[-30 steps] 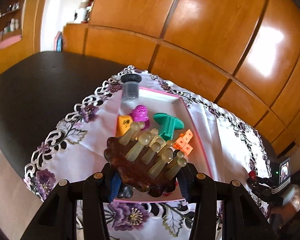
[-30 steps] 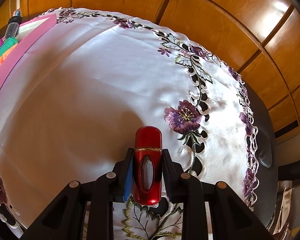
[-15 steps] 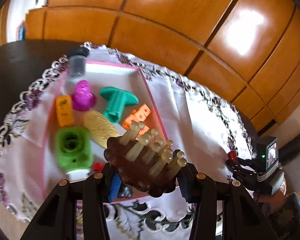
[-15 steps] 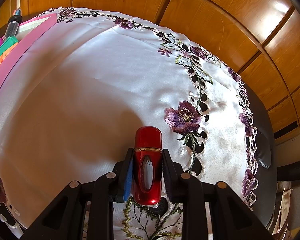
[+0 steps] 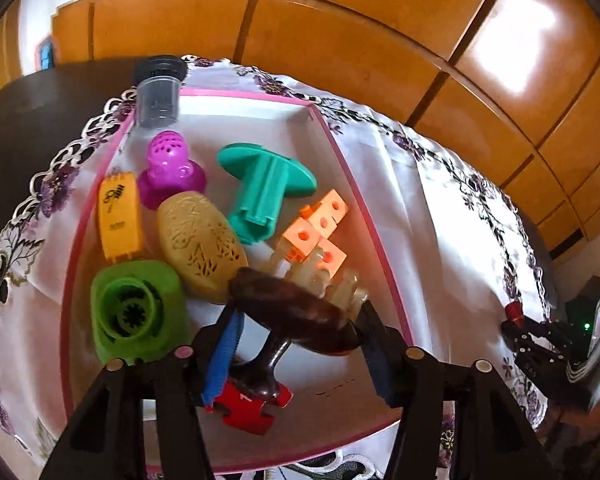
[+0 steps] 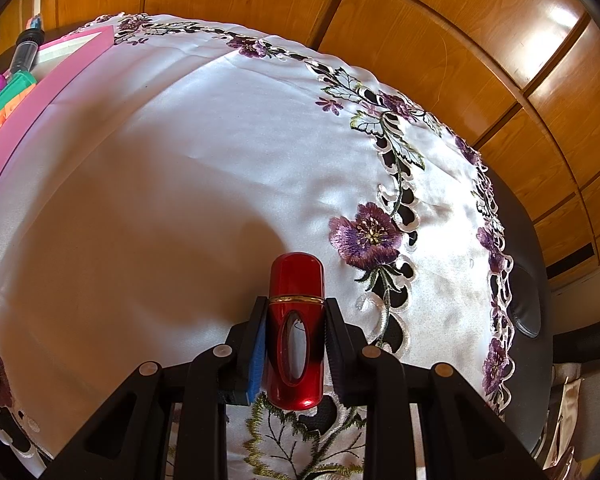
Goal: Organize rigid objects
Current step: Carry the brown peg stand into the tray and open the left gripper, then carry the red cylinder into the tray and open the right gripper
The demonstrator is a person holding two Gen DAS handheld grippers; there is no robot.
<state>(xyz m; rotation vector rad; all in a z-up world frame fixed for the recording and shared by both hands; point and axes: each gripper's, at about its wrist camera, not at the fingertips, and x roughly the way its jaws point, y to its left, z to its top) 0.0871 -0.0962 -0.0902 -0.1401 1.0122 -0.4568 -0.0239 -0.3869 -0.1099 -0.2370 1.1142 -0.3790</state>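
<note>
A brown hairbrush (image 5: pixel 296 308) with pale bristles lies tipped forward in the pink-rimmed tray (image 5: pixel 364 216), bristles against the orange cubes (image 5: pixel 320 224). My left gripper (image 5: pixel 298 316) straddles it; its jaws are opening and the pads stand off the brush. The brush handle rests by a red puzzle piece (image 5: pixel 248 404). My right gripper (image 6: pixel 296 308) is shut on a red bottle (image 6: pixel 297 344) low over the white embroidered cloth (image 6: pixel 204 184), right of the tray (image 6: pixel 40 92).
The tray also holds a green block (image 5: pixel 136 312), a yellow oval (image 5: pixel 200 244), an orange-yellow piece (image 5: pixel 120 216), a magenta toy (image 5: pixel 170 168), a teal piece (image 5: pixel 260 188) and a black-capped jar (image 5: pixel 158 92). Wooden panels rise behind the table.
The left gripper came down over the tray and its jaws widened; the brush tipped forward from bristles-up onto the tray. The right gripper and red bottle stayed put.
</note>
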